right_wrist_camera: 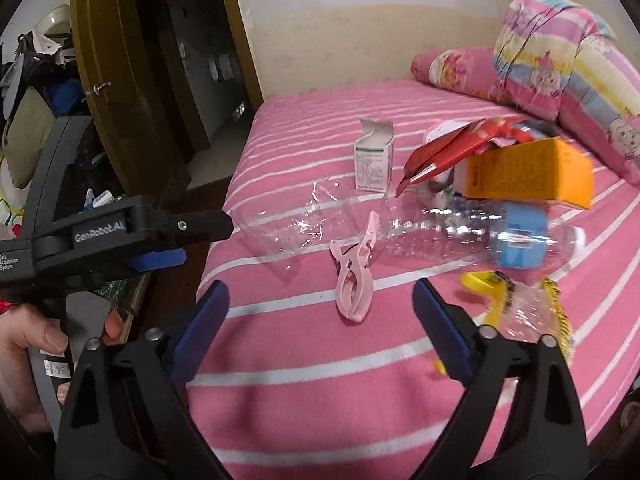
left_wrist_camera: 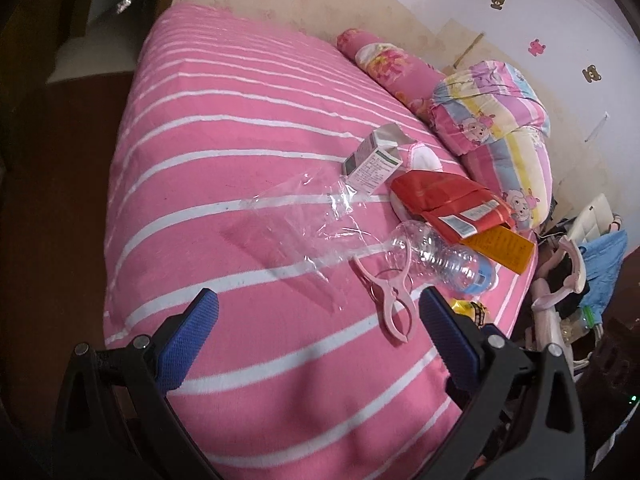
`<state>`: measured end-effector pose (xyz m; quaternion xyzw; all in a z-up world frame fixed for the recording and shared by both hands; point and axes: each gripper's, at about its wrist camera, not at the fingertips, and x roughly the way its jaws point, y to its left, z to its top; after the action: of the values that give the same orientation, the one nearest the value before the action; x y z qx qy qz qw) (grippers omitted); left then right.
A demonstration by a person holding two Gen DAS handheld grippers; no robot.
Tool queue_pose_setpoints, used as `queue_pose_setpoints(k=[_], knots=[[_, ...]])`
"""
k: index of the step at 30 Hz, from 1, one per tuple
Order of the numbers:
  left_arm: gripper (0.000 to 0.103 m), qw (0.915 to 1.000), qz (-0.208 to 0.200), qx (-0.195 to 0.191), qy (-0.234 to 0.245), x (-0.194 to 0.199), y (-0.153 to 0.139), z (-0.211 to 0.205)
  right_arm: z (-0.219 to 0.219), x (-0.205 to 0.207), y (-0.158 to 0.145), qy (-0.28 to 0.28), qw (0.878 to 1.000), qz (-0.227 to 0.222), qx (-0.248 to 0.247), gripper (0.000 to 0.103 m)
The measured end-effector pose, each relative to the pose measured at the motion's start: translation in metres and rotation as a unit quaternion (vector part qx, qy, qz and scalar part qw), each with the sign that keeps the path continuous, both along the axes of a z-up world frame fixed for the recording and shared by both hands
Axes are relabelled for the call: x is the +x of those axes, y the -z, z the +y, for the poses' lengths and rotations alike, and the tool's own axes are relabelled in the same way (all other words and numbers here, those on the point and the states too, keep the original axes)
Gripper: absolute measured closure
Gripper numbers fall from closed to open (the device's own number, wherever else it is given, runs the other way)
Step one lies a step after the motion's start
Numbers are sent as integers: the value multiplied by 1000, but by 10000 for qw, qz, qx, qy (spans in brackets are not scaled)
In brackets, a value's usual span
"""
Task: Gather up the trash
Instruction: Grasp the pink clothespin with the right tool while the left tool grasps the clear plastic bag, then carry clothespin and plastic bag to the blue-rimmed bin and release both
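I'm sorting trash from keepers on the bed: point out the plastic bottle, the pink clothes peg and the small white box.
plastic bottle (right_wrist_camera: 460,236): right wrist view, on its clear ribbed body.
pink clothes peg (right_wrist_camera: 354,284): right wrist view, at its middle.
small white box (left_wrist_camera: 370,166): left wrist view, on its printed side.

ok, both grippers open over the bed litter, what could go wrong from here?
1. The pink clothespin, probably not trash, lies against the clear bottle; the right gripper could grab it instead.
2. The bottle is round and crinkled, so it may squirt out of the jaws.
3. The clear plastic film is hard to see and may be missed.
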<state>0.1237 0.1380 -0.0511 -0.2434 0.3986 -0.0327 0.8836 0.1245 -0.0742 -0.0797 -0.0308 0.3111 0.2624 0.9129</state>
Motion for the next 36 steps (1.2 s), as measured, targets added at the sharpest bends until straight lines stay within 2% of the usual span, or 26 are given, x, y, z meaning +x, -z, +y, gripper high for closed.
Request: queue_pose_setpoints(k=[6, 11, 13, 21, 22, 24, 25, 27, 29, 31, 33, 34, 36], knots=[[6, 9993, 281, -197, 162, 33, 17, 5, 15, 27, 17, -9, 9994, 236, -255, 31], [6, 9976, 519, -424, 183, 58, 30, 6, 21, 47, 32, 124, 9982, 407, -424, 33], [6, 9961, 616, -600, 173, 69, 36, 6, 22, 56, 37, 185, 9975, 518, -441, 37], [9, 9970, 729, -169, 212, 91, 43, -5, 22, 76, 52, 291, 9950, 751, -593, 60], [22, 9971, 722, -86, 209, 92, 44, -6, 22, 77, 52, 305, 9949, 748, -598, 63], [39, 9966, 782, 168, 196, 94, 45, -8, 20, 79, 52, 323, 9948, 754, -610, 65], [47, 9967, 768, 191, 172, 94, 45, -7, 19, 79, 52, 331, 9947, 749, -619, 72], [59, 9971, 741, 87, 169, 93, 46, -5, 19, 77, 52, 319, 9947, 710, -676, 76], [66, 9973, 711, -48, 185, 92, 46, -4, 19, 75, 51, 316, 9948, 661, -706, 77], [71, 9976, 662, -126, 183, 88, 45, -3, 21, 71, 50, 301, 9950, 596, -741, 89], [72, 9977, 618, -195, 177, 84, 42, -3, 23, 64, 48, 296, 9956, 512, -731, 90], [86, 9979, 580, -228, 189, 82, 40, -3, 23, 62, 46, 286, 9960, 487, -697, 90], [85, 9980, 522, -291, 225, 76, 35, -6, 21, 64, 40, 269, 9966, 425, -657, 90]])
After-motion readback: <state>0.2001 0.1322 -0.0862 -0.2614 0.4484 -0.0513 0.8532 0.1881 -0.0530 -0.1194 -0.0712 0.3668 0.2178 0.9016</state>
